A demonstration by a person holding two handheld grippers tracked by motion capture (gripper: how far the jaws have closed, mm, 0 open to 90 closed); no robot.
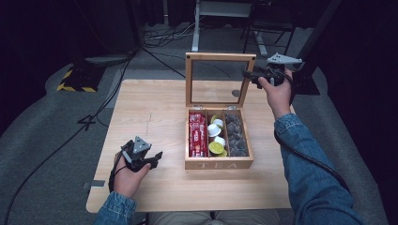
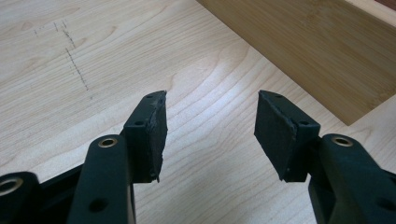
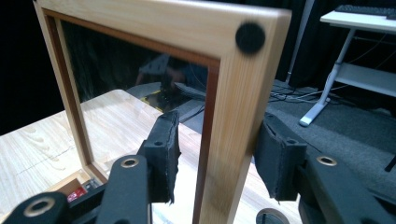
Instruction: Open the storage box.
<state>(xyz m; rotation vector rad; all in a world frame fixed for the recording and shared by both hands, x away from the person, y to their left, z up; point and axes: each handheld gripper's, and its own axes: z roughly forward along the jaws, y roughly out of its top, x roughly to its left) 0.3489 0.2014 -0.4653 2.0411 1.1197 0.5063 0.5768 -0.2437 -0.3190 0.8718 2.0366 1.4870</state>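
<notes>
Glass-paned lid (image 1: 219, 79) of the wooden tea box (image 1: 218, 164) stands upright, hinged at the box's back edge, mid-table. Frame is pale bamboo-like wood with a thin dark inner trim; a round black bumper pad (image 3: 250, 38) sits on its upper corner in the right gripper view.

Right gripper (image 1: 249, 75) held high at the lid's right upright, forearm in a denim sleeve (image 1: 305, 159) stretched forward over the table's right side, wrist bent so the jaws point left. In the right gripper view (image 3: 217, 158) the frame's upright stands between the two black pads; the right pad looks close to or against the wood, the left pad stands off with a gap. Jaws part-open, no firm clamp visible.

Left gripper (image 1: 157, 157) rests low near the table's front left, hand curled around its body, jaws aimed toward the box's front left corner. Its jaws (image 2: 210, 126) stand apart with nothing between them, over bare table (image 2: 196, 56).

Box interior: three compartments — red sachets (image 1: 197, 133) left, round capsules (image 1: 216, 136) with white and yellow-green tops middle, dark wrapped pieces (image 1: 235, 133) right. "TEA" lettered on the front wall. Table top light wood grain.
</notes>
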